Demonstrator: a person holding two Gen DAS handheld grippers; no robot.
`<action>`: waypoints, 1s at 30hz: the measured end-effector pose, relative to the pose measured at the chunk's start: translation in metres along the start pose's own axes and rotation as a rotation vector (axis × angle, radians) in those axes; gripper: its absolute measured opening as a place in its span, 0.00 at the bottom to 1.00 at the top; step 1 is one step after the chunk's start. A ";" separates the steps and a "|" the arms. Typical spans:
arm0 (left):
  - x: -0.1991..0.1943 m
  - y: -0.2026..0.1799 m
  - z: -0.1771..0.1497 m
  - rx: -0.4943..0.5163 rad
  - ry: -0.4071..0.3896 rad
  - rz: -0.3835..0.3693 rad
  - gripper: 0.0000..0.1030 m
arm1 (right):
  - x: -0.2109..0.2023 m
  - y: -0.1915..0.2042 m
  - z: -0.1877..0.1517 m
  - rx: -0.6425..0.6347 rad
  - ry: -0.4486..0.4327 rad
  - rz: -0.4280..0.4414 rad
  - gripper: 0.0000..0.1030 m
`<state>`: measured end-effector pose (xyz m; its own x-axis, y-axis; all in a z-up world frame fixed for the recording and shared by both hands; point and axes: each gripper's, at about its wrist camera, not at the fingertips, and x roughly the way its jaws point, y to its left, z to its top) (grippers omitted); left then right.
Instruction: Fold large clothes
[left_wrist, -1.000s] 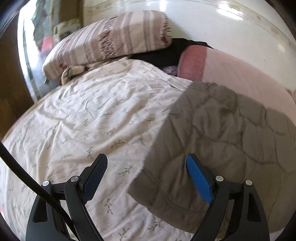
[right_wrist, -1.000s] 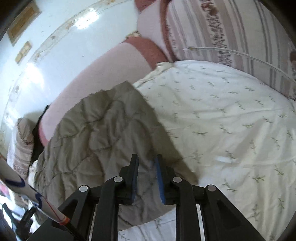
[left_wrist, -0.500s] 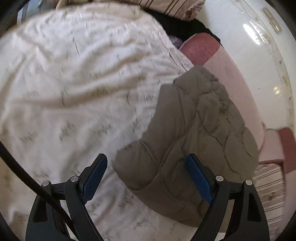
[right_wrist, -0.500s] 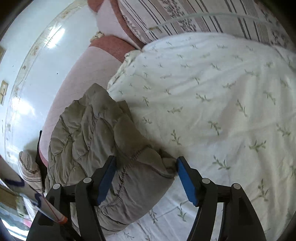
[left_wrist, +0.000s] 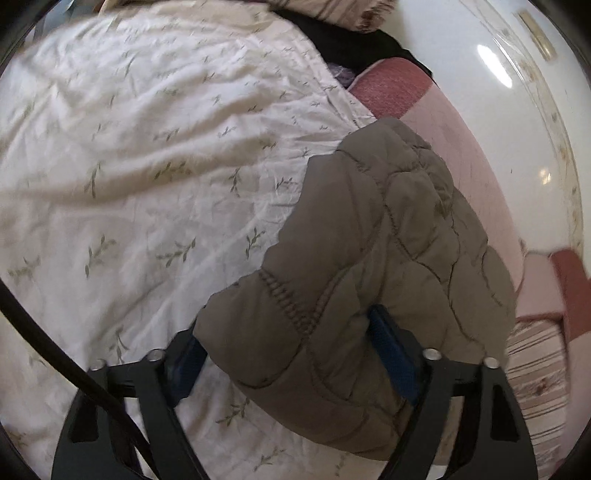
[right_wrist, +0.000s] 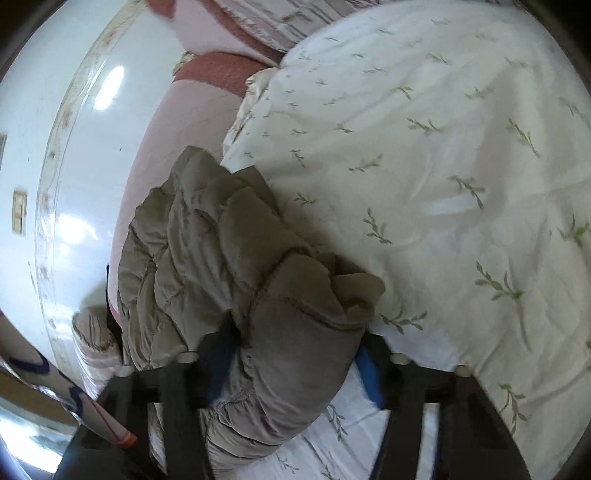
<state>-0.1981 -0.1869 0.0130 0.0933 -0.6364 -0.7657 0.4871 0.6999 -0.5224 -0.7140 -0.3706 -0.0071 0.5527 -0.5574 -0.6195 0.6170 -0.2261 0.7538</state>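
Two grippers are straddling a bunched, puffy olive quilted jacket lying on a leaf-print bedspread.

Bedspread (left_wrist: 155, 155) is filling the upper left; jacket (left_wrist: 369, 266) is spreading across lower right, looking soft, light, springy, likely slippery. Left gripper (left_wrist: 291, 354) and right gripper (right_wrist: 295, 365) are bracketing its gathered elastic hem; whether either is clenching, cannot tell.
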 end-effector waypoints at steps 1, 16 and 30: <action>-0.002 -0.006 -0.001 0.042 -0.015 0.028 0.68 | -0.002 0.008 -0.001 -0.050 -0.009 -0.025 0.45; -0.014 -0.078 -0.044 0.546 -0.276 0.434 0.57 | -0.008 0.083 -0.048 -0.631 -0.207 -0.373 0.37; -0.011 -0.083 -0.049 0.565 -0.316 0.456 0.56 | -0.013 0.092 -0.056 -0.695 -0.228 -0.411 0.36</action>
<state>-0.2819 -0.2221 0.0462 0.5909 -0.4475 -0.6712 0.7006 0.6972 0.1519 -0.6329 -0.3393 0.0574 0.1282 -0.7027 -0.6998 0.9905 0.0559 0.1253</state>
